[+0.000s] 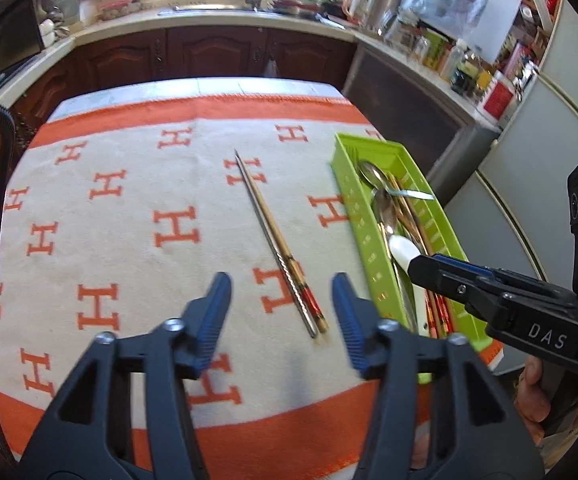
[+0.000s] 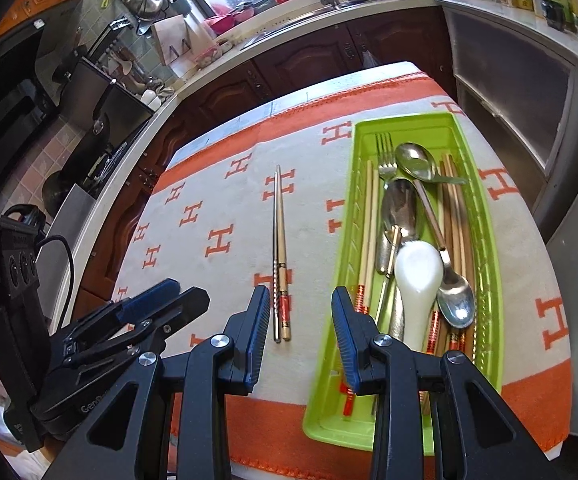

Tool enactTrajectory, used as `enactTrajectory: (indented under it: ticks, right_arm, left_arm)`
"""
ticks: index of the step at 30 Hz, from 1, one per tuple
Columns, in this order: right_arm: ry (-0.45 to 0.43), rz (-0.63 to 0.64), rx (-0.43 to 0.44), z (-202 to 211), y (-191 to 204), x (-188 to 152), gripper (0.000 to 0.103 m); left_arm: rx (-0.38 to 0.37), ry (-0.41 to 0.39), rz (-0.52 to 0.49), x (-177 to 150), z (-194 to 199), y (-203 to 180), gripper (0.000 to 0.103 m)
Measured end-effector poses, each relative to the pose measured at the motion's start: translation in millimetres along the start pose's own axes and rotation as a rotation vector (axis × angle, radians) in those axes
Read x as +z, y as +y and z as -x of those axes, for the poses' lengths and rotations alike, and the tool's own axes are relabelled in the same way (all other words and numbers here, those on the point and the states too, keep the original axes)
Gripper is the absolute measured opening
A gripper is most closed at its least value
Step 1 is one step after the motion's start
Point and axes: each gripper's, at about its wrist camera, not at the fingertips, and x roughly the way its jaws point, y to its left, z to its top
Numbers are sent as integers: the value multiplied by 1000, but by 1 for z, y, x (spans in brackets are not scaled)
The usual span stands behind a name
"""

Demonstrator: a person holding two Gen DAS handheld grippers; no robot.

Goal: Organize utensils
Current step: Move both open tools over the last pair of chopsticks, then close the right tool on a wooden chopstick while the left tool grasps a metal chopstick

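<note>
A pair of chopsticks (image 1: 277,240) lies on the white and orange cloth, also in the right wrist view (image 2: 279,248). A green tray (image 1: 373,248) (image 2: 353,240) at the right holds metal spoons (image 2: 417,164), a fork (image 2: 385,156), several chopsticks and a white ceramic spoon (image 2: 415,276) (image 1: 399,250). My left gripper (image 1: 281,300) is open and empty, just short of the chopsticks' near ends. My right gripper (image 2: 300,312) is open and empty over the tray's near left edge; in the left wrist view (image 1: 429,268) it hovers over the tray.
The cloth-covered table (image 1: 129,240) stands in a kitchen. Dark wooden cabinets (image 1: 217,52) and a counter with a sink run behind it. A cluttered counter (image 1: 469,60) and grey cabinets (image 2: 521,92) are at the right. A black appliance (image 2: 101,128) stands at the left.
</note>
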Motion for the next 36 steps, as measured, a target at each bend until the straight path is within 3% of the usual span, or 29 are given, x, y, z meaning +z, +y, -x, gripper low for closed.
enactTrajectory:
  ticks: [5, 8, 18, 32, 36]
  right_arm:
    - [-21, 74, -23, -9, 21, 18, 32]
    - [-10, 116, -26, -22, 34, 30, 27]
    - [131, 201, -50, -101, 60, 60, 15]
    - [257, 227, -142, -168, 50, 58, 7]
    - [240, 246, -158, -173, 55, 58, 7]
  left_arm:
    - [44, -40, 34, 12, 3, 22, 53]
    - [100, -58, 44, 19, 2, 36, 53]
    - [219, -63, 61, 36, -20, 72, 53]
    - [213, 10, 125, 32, -56, 107, 53]
    - [206, 21, 133, 30, -61, 109, 53]
